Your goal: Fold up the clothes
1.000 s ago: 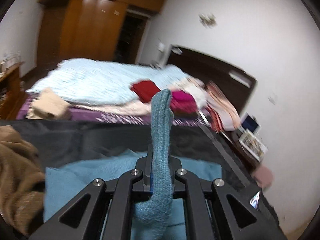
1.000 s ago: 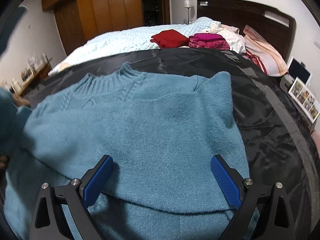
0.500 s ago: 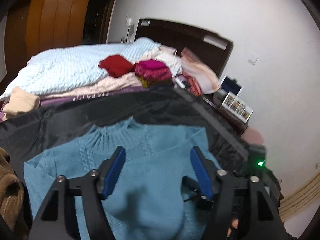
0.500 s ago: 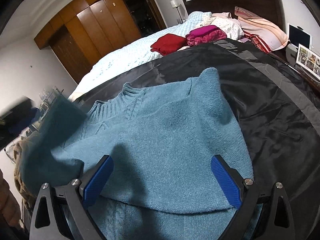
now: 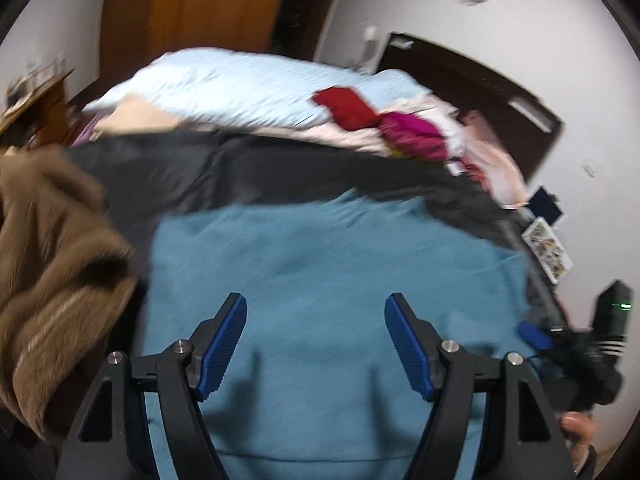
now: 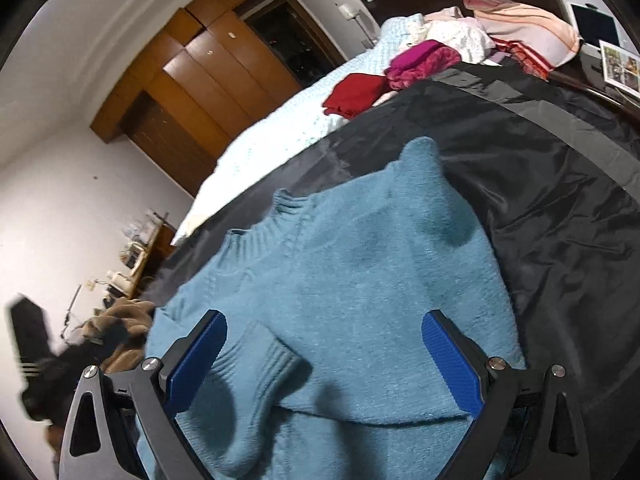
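A black sheet covers the near end of the bed, and beyond it lies a pale blue quilt with a red garment and a magenta one touching side by side near the dark headboard. A brown fuzzy heap sits at the sheet's left edge. A wooden wardrobe stands against the far wall beside a dark doorway, a striped peach pillow leans by the headboard, and a photo print lies on the stand next to the bed.
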Demonstrator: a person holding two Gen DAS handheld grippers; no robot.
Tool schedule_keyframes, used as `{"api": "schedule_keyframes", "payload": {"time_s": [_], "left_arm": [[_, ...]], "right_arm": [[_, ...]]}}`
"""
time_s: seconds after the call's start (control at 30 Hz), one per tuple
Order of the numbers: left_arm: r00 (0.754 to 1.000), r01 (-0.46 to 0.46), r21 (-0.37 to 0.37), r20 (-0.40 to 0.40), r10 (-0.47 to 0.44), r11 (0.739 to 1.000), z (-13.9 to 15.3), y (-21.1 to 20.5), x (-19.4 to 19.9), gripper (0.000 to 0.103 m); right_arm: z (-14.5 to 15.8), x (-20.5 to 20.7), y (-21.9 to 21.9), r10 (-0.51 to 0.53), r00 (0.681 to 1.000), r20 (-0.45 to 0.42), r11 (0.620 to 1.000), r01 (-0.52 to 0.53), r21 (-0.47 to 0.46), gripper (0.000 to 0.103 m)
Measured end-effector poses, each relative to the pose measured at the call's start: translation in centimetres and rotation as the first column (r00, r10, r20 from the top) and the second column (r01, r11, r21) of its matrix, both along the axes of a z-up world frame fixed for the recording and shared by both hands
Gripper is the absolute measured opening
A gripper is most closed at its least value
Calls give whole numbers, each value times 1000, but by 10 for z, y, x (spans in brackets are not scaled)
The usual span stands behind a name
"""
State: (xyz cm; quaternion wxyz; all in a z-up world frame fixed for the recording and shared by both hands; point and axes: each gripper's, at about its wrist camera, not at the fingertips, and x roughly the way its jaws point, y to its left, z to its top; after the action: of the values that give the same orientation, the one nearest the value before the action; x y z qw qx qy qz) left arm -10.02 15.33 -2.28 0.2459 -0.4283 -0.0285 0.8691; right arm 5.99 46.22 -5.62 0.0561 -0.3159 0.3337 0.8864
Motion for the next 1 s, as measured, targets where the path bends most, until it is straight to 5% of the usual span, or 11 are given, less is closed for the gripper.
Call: {"api": "schedule_keyframes", "payload": {"time_s": [0.2, 0.33, 0.43, 0.53, 0.7, 0.9, 1.0], "left_arm": [[999, -42, -76, 6, 43, 996, -31, -8, -1, 75], [999, -48, -84, 2, 49, 995, -40, -10, -3, 75], [999, -50, -105, -13, 49, 993, -43, -10, -2, 77], [998, -54, -116, -18, 53, 992, -46, -11, -2, 79], [998, -70, -110, -15, 68, 992, -46, -15, -4, 79], [993, -115, -69, -8, 114, 991, -46, -25, -7, 79], [992, -128, -120, -17, 127, 985, -49, -22, -8, 79]], "right_arm": [[6, -13, -37, 106, 991, 81, 975, -119, 187, 95], [-5, -30, -74, 144, 966, 216, 902, -217, 372, 89], [-5, -30, -85, 182, 958, 221, 879, -259, 401, 67], [-5, -27, -81, 205, 961, 187, 894, -262, 362, 35], [12, -11, -62, 138, 988, 75, 936, -154, 317, 10], [46, 26, -41, -59, 994, -89, 915, 89, 394, 10], [43, 25, -33, -95, 993, -69, 921, 115, 373, 10]]}}
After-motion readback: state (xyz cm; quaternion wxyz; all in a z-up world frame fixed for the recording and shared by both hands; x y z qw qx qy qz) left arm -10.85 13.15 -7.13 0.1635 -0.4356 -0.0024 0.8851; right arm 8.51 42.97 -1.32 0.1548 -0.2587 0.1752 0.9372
